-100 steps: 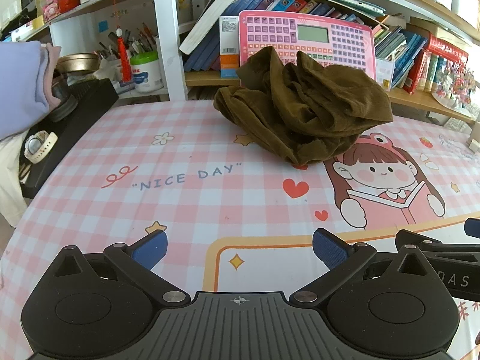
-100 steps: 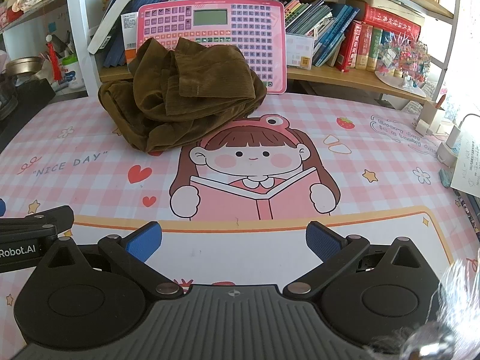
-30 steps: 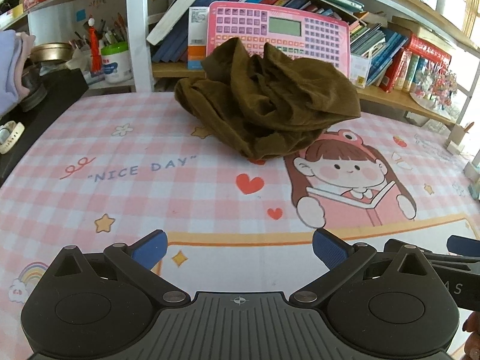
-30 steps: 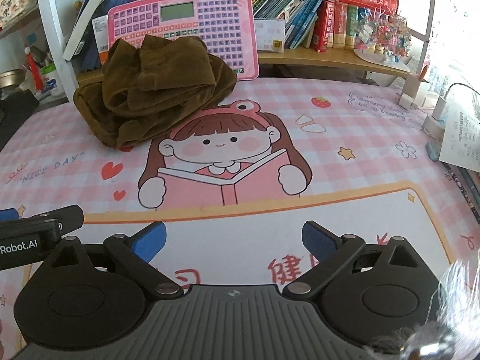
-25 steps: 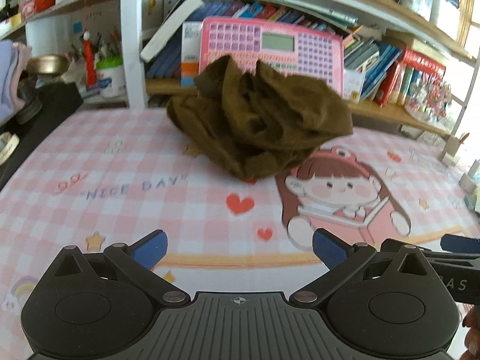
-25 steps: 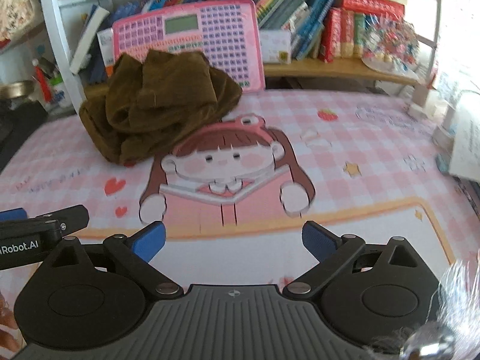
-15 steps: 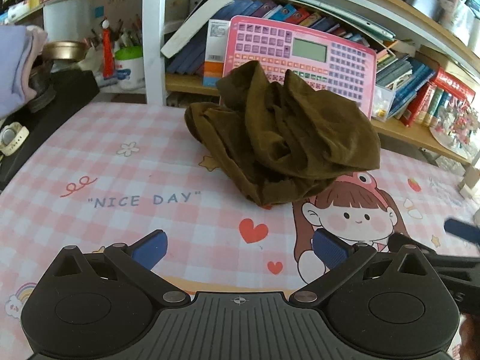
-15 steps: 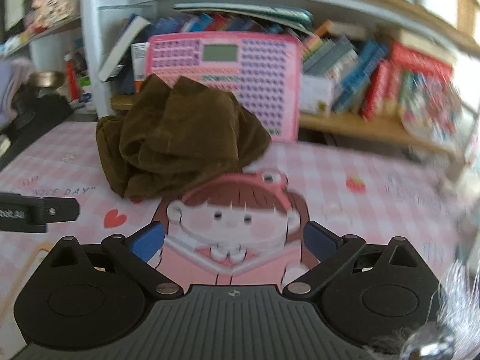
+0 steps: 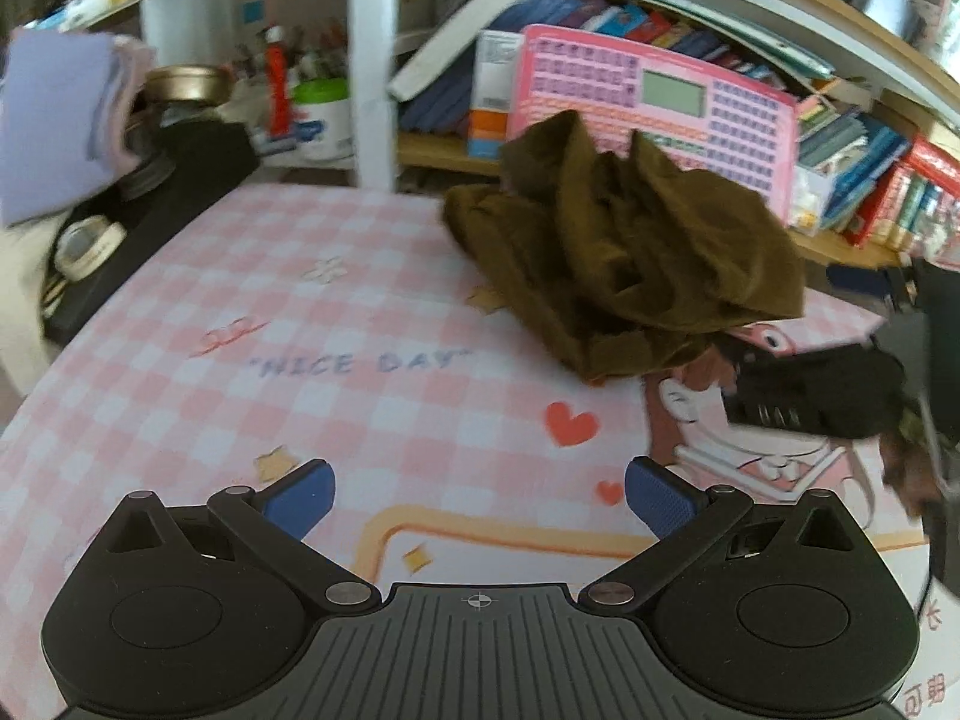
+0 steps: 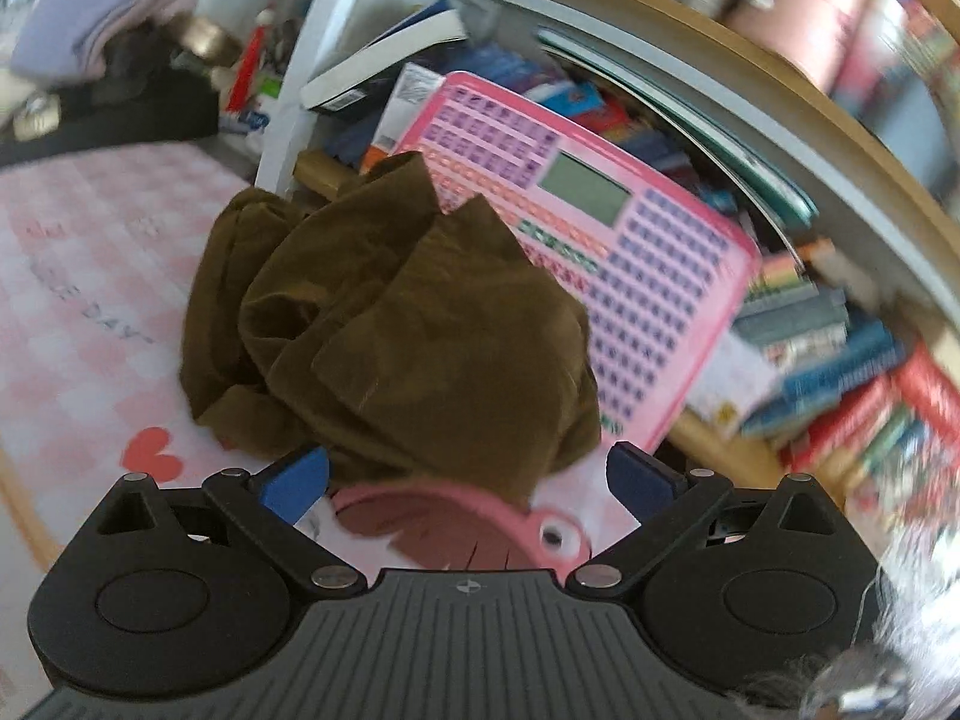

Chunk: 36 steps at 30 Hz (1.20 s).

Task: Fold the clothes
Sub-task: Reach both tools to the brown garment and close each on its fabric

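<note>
Left gripper: jaws spread wide, nothing between the blue pads. Right gripper: jaws likewise wide apart, empty, tilted, ahead of the left.

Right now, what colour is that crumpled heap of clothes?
Dark olive-brown clothes, clearest in the right wrist view.

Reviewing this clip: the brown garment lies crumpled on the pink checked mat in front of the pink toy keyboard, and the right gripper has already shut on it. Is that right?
Not quite. The right gripper is open, its blue fingers spread at the near edge of the brown garment, not clamped on it; the right wrist view shows this. The rest holds: the garment lies crumpled on the pink checked mat in front of the pink toy keyboard.
</note>
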Tool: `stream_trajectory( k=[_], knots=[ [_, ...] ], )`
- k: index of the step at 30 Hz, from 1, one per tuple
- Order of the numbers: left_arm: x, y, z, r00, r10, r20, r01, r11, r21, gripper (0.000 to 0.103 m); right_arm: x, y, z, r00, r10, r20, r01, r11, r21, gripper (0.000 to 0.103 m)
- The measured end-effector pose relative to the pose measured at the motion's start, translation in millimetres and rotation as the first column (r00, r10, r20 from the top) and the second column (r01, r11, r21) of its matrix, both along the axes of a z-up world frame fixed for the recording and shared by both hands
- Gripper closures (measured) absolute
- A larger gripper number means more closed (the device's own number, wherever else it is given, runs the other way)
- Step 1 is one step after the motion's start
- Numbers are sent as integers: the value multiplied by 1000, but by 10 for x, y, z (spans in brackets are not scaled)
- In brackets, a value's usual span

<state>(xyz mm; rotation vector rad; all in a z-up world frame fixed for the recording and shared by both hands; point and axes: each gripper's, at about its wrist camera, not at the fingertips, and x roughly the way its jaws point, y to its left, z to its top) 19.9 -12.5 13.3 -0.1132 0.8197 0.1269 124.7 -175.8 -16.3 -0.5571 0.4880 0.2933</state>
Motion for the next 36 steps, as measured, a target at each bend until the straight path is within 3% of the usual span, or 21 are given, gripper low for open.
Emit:
stream_trajectory(
  k=[1,3,4,5,8,11,15,17,22,25,27,32,35,36],
  knots=[
    [-35,33,2,1000,16,-3,-16,1000,4,0,40,48,-25,1000,11,15,-10,1000,-25,4],
    [-80,87,8,999,41,-6,-41,999,9,0,104,125,-48,998,31,46,-28,998,-61,26],
    [-92,111,15,999,50,-6,-50,999,11,0,115,133,-25,998,31,60,-28,998,-54,61],
    [-104,135,23,998,58,-5,-58,998,13,0,117,122,20,998,26,65,-24,999,-25,86],
    [-127,193,39,997,71,5,-71,997,9,0,-26,-33,284,999,-5,41,-2,984,179,91],
    [-103,256,55,998,61,19,-61,998,-11,0,-313,-281,469,997,-79,-9,77,928,364,92],
    [-41,322,91,998,15,55,-12,999,-52,0,-851,-714,593,968,-218,-124,250,797,550,92],
    [17,351,94,997,-25,76,32,996,-86,0,-1136,-951,598,935,-295,-197,353,716,603,92],
    [162,239,-17,993,-110,44,116,979,-166,0,-1811,-1499,150,712,-551,-435,702,556,445,92],
    [249,172,-83,987,-161,28,163,963,-214,0,-2083,-1604,54,616,-635,-466,787,486,380,92],
    [307,127,-127,980,-196,19,194,949,-246,0,-2215,-1619,63,585,-663,-467,810,444,384,92],
    [453,16,-238,960,-282,1,266,906,-328,3,-2417,-1515,50,552,-698,-456,830,405,385,90],
    [568,-8,-333,961,-277,-13,247,875,-417,4,-2455,-1511,28,541,-708,-454,835,390,388,88],
    [614,-25,-370,964,-265,-31,228,877,-424,9,-2472,-1528,27,536,-712,-453,838,383,389,87]
  ],
)
